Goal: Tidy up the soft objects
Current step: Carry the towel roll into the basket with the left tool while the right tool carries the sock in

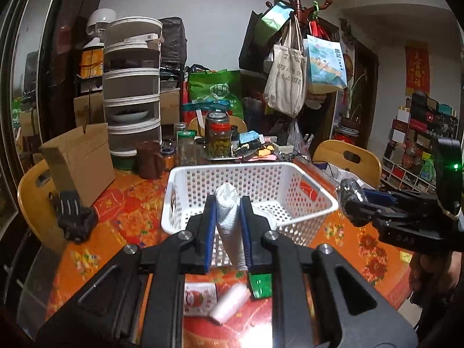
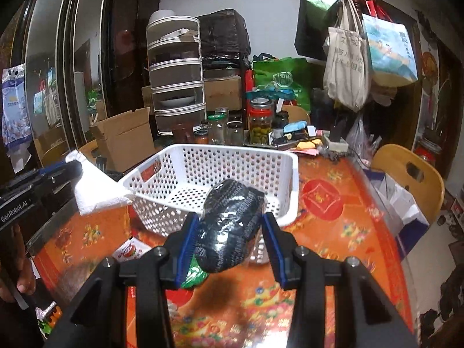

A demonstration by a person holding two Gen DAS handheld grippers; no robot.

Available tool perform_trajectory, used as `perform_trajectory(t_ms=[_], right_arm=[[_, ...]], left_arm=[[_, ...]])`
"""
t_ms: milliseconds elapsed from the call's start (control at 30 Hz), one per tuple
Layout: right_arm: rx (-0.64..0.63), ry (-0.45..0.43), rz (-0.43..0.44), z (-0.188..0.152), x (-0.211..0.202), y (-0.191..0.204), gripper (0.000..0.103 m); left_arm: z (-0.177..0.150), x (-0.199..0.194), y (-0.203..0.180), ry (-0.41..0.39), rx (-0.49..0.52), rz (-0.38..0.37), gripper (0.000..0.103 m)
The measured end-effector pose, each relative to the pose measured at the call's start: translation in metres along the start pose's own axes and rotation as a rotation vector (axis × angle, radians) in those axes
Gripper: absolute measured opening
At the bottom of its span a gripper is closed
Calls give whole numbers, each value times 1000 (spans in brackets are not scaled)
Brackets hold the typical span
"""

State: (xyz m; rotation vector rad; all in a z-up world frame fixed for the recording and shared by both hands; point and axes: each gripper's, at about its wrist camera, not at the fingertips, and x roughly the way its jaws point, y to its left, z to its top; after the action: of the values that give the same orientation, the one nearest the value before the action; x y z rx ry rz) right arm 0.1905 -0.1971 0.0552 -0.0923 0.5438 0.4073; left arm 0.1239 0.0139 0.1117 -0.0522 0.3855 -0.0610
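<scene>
My left gripper [image 1: 227,203] is shut on a folded white paper towel [image 1: 230,226], held up above the near rim of the white perforated basket [image 1: 313,185]. The towel [image 2: 95,191] also hangs at the left of the right wrist view. My right gripper [image 2: 230,217] is shut on a dark knitted bundle in clear wrap [image 2: 229,226], lifted just before the basket [image 2: 290,174]. In the left wrist view that bundle [image 1: 351,194] shows at the right, beside the basket's right corner. The basket's floor looks bare.
On the orange patterned tablecloth [image 1: 127,217] below lie a white roll [image 1: 229,304], a green packet [image 1: 261,285] and a red sachet [image 1: 200,294]. Behind the basket stand jars [image 1: 217,139], a brown cup [image 1: 149,159], a cardboard box [image 1: 78,162] and a stacked food cover [image 1: 132,87]. Wooden chairs [image 1: 348,156] flank the table.
</scene>
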Motion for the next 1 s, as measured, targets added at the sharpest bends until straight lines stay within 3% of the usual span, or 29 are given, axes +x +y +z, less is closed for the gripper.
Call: perform_trajectory(t_ms=[300, 533, 867, 1000], right_arm=[[-6, 44, -3, 40, 41, -10, 44], [-12, 150, -32, 55, 104, -18, 44], [25, 325, -71, 46, 181, -33, 44], [23, 343, -79, 43, 194, -35, 44]], left_arm=[[46, 48, 1, 48, 16, 21, 15], [63, 125, 1, 170, 32, 69, 15], [31, 247, 17, 449, -21, 115, 15], [14, 275, 21, 538, -28, 110, 15]])
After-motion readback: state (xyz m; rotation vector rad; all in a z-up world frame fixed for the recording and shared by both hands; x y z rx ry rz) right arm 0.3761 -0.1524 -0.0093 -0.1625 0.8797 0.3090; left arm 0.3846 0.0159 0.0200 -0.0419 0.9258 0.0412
